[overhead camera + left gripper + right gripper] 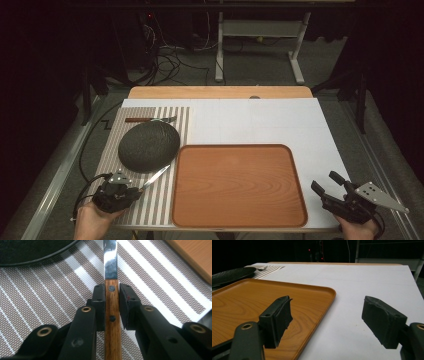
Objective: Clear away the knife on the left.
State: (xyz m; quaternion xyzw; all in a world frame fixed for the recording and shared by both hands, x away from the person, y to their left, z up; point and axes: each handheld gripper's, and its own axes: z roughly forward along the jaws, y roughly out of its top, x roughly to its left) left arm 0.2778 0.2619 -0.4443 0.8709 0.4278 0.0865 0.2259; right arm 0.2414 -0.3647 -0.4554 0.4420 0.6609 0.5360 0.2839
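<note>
Left tongs around knife; tray bare.

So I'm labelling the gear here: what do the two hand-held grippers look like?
Both are black. The left hand-held gripper has brass-coloured rivets, dark flat pads and a black cable trailing off. The right hand-held gripper carries a grey three-cornered plate with small dark holes. No sleeves are visible.
</note>
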